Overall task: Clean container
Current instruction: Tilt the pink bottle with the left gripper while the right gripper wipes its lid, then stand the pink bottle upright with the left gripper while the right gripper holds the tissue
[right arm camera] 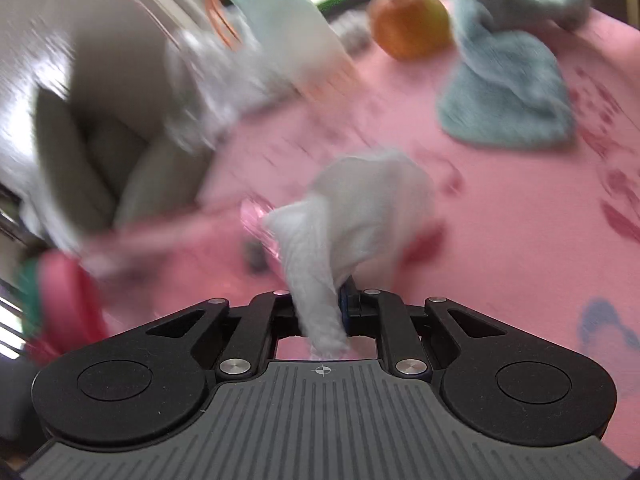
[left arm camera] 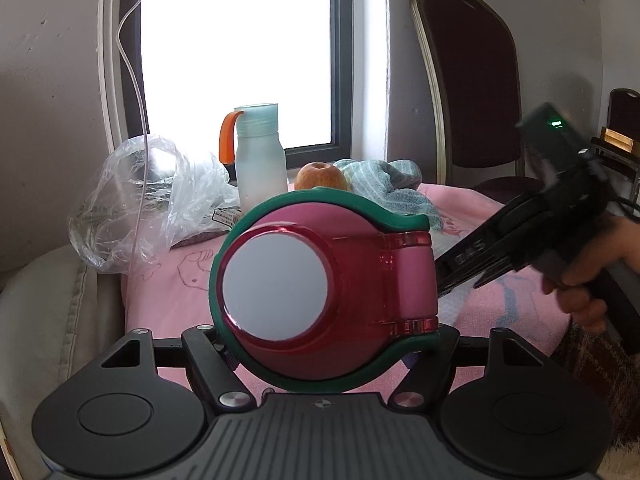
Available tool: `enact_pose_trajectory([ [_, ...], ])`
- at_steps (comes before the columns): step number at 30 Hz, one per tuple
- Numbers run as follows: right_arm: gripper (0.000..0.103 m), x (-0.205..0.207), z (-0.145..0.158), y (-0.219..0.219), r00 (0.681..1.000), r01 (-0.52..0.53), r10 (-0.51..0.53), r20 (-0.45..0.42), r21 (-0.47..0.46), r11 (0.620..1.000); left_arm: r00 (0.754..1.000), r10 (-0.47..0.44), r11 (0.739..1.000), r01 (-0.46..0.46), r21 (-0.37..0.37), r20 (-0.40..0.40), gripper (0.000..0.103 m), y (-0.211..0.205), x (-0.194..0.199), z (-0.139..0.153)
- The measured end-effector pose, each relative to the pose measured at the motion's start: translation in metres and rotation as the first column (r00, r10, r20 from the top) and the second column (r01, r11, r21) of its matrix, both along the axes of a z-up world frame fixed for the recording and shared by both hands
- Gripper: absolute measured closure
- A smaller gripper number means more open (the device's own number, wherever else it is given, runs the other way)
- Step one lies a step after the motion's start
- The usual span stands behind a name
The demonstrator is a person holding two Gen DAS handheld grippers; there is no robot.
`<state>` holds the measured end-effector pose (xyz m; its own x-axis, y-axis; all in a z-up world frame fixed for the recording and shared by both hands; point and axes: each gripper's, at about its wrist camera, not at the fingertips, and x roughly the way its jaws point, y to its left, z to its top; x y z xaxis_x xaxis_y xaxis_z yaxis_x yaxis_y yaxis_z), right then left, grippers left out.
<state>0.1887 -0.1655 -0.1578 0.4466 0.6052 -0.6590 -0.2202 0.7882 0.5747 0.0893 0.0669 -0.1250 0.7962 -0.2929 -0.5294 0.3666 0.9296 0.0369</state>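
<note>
My left gripper [left arm camera: 328, 344] is clamped on the pink, green-rimmed container [left arm camera: 320, 292], held on its side with its base facing me. My right gripper [right arm camera: 320, 312], just beside it, pinches a white cloth [right arm camera: 360, 216] above the pink tablecloth [right arm camera: 500, 240].

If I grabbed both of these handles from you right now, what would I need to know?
Left gripper: shut on the pink container, gripping its green-rimmed body, pale round base facing the camera.
Right gripper: shut on a white cloth, held just to the container's right, above the pink tablecloth. Its view is blurred, so it looks mid-motion.
Nearby: teal towel, apple, frosted bottle, plastic bag.
Done: both items are in hand.
Left: wiping; how clean the container is cannot be judged from here.
</note>
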Motion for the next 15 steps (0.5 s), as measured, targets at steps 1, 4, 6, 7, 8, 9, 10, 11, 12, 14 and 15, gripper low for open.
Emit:
enact_pose_trajectory([
  [1, 0.087, -0.002, -0.003, -0.001, 1.000, 0.005, -0.005, -0.009, -0.028, 1.000, 1.000, 0.000, 1.000, 0.000, 0.005, -0.003, 0.034, -0.002, 0.004, 0.002],
  [4, 0.087, -0.015, 0.014, -0.012, 0.997, 0.029, -0.024, 0.072, -0.063, 0.998, 1.000, 0.003, 1.000, -0.002, 0.017, -0.014, 0.034, -0.010, 0.018, 0.010],
  [6, 0.087, -0.029, 0.029, -0.020, 0.989, 0.044, -0.029, 0.145, -0.108, 0.993, 0.999, 0.015, 1.000, -0.014, 0.025, -0.028, 0.034, -0.018, 0.031, 0.016],
  [7, 0.087, -0.033, 0.035, -0.024, 0.984, 0.054, -0.033, 0.173, -0.117, 0.992, 0.999, 0.021, 0.999, -0.020, 0.032, -0.034, 0.034, -0.022, 0.038, 0.018],
  [8, 0.087, -0.036, 0.039, -0.028, 0.980, 0.066, -0.041, 0.194, -0.126, 0.990, 0.999, 0.024, 0.999, -0.023, 0.044, -0.035, 0.034, -0.026, 0.044, 0.020],
  [9, 0.087, -0.041, 0.043, -0.033, 0.976, 0.079, -0.048, 0.214, -0.136, 0.988, 0.999, 0.027, 0.998, -0.025, 0.059, -0.032, 0.034, -0.031, 0.049, 0.020],
  [10, 0.087, -0.044, 0.046, -0.039, 0.970, 0.094, -0.057, 0.236, -0.146, 0.985, 0.999, 0.029, 0.997, -0.026, 0.075, -0.030, 0.034, -0.036, 0.054, 0.021],
  [11, 0.087, -0.046, 0.048, -0.042, 0.965, 0.107, -0.065, 0.255, -0.155, 0.982, 0.999, 0.032, 0.996, -0.029, 0.088, -0.030, 0.036, -0.041, 0.059, 0.022],
  [12, 0.087, -0.048, 0.049, -0.046, 0.960, 0.119, -0.072, 0.270, -0.162, 0.980, 0.999, 0.038, 0.995, -0.035, 0.098, -0.035, 0.038, -0.045, 0.064, 0.022],
  [14, 0.087, -0.049, 0.051, -0.052, 0.953, 0.141, -0.085, 0.291, -0.178, 0.974, 0.997, 0.063, 0.993, -0.057, 0.105, -0.048, 0.038, -0.050, 0.071, 0.024],
  [15, 0.087, -0.048, 0.052, -0.054, 0.949, 0.152, -0.091, 0.302, -0.185, 0.971, 0.996, 0.076, 0.992, -0.070, 0.108, -0.055, 0.038, -0.052, 0.074, 0.024],
])
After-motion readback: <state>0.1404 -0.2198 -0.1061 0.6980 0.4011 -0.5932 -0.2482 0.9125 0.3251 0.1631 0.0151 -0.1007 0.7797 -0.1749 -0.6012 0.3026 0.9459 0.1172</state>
